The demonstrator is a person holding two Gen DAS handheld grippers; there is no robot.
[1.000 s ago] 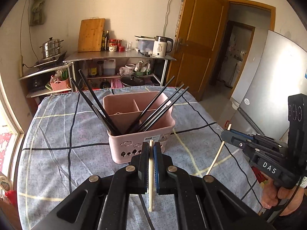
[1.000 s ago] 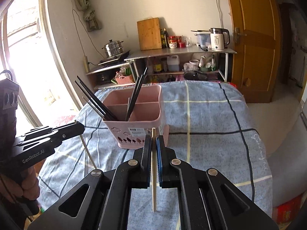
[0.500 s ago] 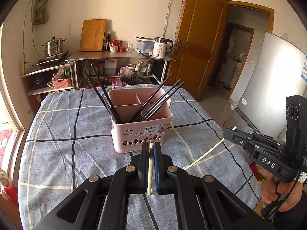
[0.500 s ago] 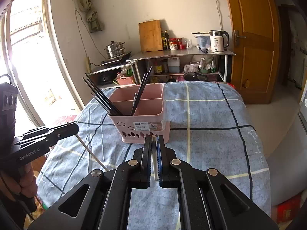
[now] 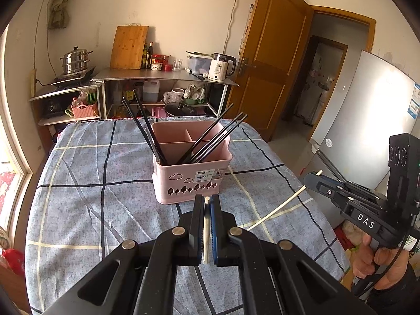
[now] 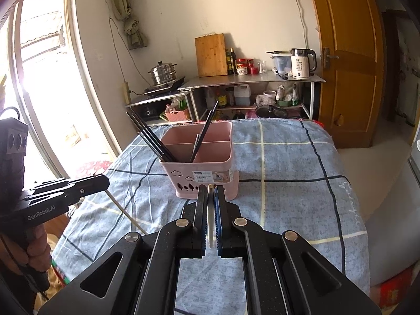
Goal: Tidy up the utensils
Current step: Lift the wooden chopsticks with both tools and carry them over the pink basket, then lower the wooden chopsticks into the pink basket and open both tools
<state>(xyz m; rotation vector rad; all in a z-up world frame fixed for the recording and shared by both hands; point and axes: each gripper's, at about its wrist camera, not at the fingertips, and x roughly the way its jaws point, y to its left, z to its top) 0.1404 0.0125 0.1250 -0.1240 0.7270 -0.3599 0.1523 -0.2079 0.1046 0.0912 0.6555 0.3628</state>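
The left gripper is clenched on a pale chopstick that runs back between its fingers, just short of the pink utensil basket. The right gripper is likewise clamped on a second pale chopstick; in the left wrist view this chopstick slants down from the gripper toward the right edge of the tabletop. The basket stands near the middle of the tabletop, which is covered by a blue checked cloth. Several black chopsticks lean in its front compartment, some to the left and some to the right. Each gripper is held by a hand.
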